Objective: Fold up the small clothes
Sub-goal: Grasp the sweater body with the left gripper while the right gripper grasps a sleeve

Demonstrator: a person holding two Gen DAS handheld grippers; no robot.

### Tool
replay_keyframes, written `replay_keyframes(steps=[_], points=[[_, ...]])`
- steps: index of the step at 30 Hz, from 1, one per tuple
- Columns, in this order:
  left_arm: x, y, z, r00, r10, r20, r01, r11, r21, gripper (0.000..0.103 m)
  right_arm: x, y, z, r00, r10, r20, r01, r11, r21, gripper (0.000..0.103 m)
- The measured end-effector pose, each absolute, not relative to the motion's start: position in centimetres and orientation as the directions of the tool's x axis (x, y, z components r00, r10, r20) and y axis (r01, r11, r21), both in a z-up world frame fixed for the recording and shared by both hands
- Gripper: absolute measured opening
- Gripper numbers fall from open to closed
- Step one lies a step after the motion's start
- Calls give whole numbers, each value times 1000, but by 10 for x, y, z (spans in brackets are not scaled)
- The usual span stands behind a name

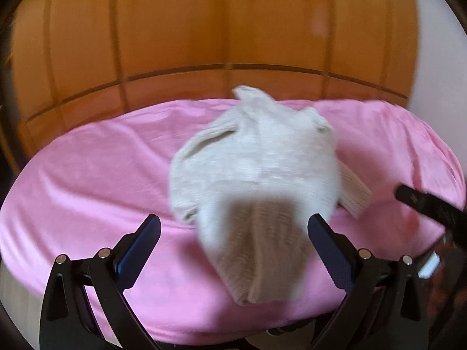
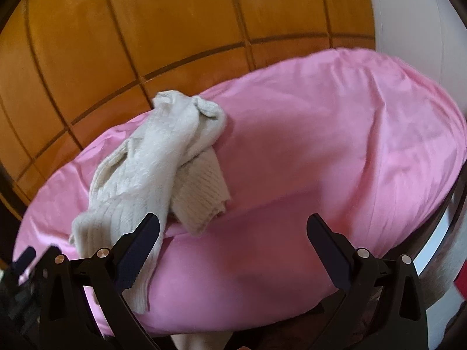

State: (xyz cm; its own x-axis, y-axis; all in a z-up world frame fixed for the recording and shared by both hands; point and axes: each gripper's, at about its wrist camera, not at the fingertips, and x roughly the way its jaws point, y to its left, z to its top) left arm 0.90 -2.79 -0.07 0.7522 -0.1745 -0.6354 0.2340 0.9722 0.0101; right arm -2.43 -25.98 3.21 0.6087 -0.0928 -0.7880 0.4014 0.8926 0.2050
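A cream knitted garment [image 1: 256, 157] lies crumpled on the pink blanket [image 1: 96, 169], blurred in the left wrist view. My left gripper [image 1: 233, 230] is open, and the garment's ribbed near end reaches toward me between its wide-apart fingers [image 1: 146, 239], untouched by the pads. In the right wrist view the same garment [image 2: 154, 169] sits bunched at the left, one ribbed end hanging over the blanket's [image 2: 321, 151] front edge. My right gripper [image 2: 233, 227] is open above bare pink cloth, with its left finger [image 2: 143, 242] in front of the garment's edge.
An orange wooden panelled wall [image 1: 175, 29] rises right behind the blanket, with a white wall [image 2: 408, 8] at the right. The right gripper's black tip [image 1: 414, 201] shows at the right edge of the left wrist view. The left gripper [image 2: 26, 258] shows at the right wrist view's lower left.
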Motion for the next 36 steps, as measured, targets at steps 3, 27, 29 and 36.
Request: replay_keyframes(steps=[3,27,29,36], points=[[10,-51,-11,707,-242,-664,364,930,48,89,-20,-270,20,561,-74,-825,439,871,221,100],[77,78,64,652,-618,-439,394,771,-501,0,29,-274,18,561,81,-824,264,926,271,99],[88,102,68,725,-501,-472,294,846,-445,0,37,-269,19,560,120,-820,240,924,299,96],[94,109,23,717,-377,-586,143,903,-406,9,81,-228,13,508,217,-834,67,955,289,82]])
